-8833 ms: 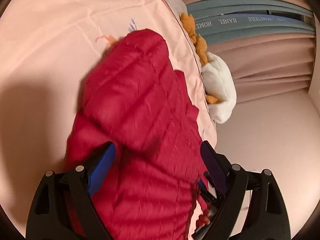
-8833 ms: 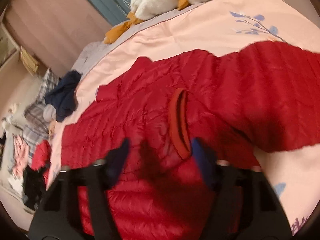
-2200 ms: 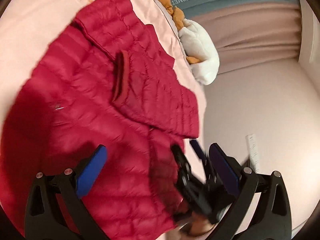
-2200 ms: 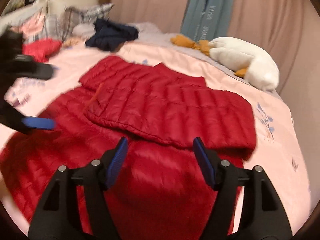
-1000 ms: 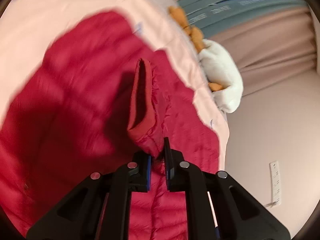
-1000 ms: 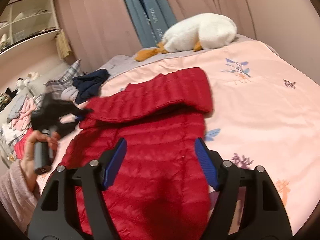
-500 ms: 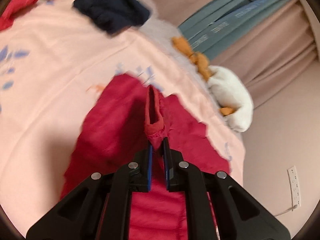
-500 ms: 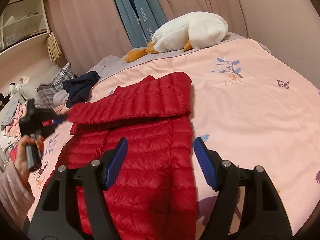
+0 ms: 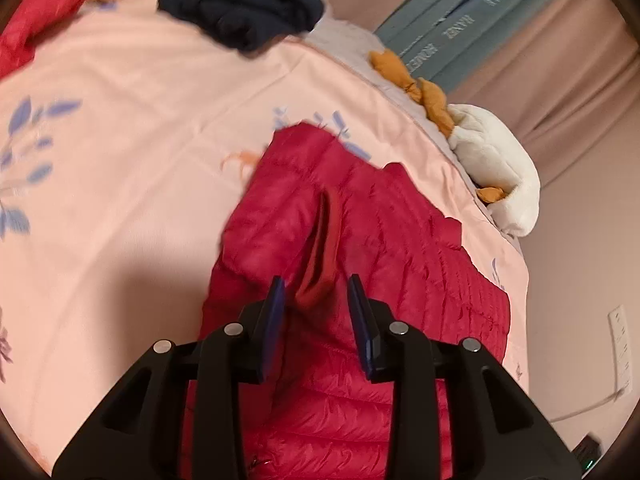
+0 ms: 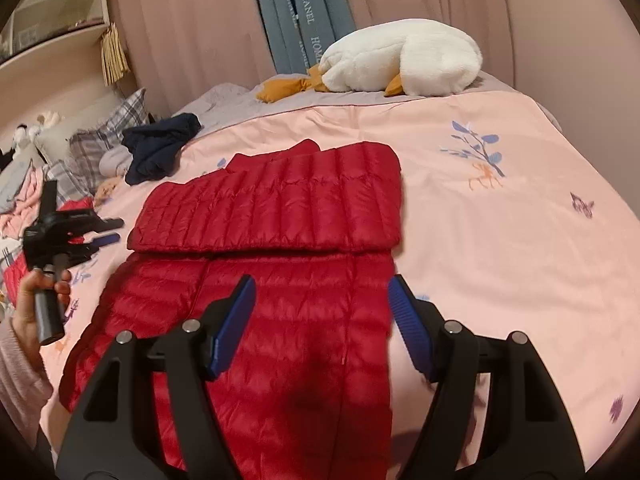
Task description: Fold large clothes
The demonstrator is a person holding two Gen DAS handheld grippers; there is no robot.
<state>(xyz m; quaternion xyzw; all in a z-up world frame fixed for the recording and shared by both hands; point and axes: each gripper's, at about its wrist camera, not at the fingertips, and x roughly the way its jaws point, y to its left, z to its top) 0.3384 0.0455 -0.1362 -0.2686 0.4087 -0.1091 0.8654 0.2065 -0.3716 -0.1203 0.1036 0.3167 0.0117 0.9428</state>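
Note:
A red quilted down jacket (image 10: 280, 280) lies flat on the pink bedspread (image 10: 500, 240), with its sleeves folded across the chest. In the left wrist view the jacket (image 9: 400, 272) fills the middle, and a sleeve cuff (image 9: 320, 256) lies just past the fingertips. My left gripper (image 9: 316, 292) is open and holds nothing; it also shows in the right wrist view (image 10: 108, 232), held left of the jacket. My right gripper (image 10: 322, 292) is wide open and empty above the jacket's lower body.
A white plush goose (image 10: 400, 64) lies at the head of the bed. A dark navy garment (image 10: 160, 148) and plaid pillows (image 10: 104, 132) sit at the far left with more clothes. Curtains (image 10: 304, 12) hang behind. A wall (image 9: 592, 280) is at the bed's edge.
My left gripper has opened and let go of the sleeve cuff, which now lies on the jacket. The sleeve has settled flat across the chest. The right gripper stayed open.

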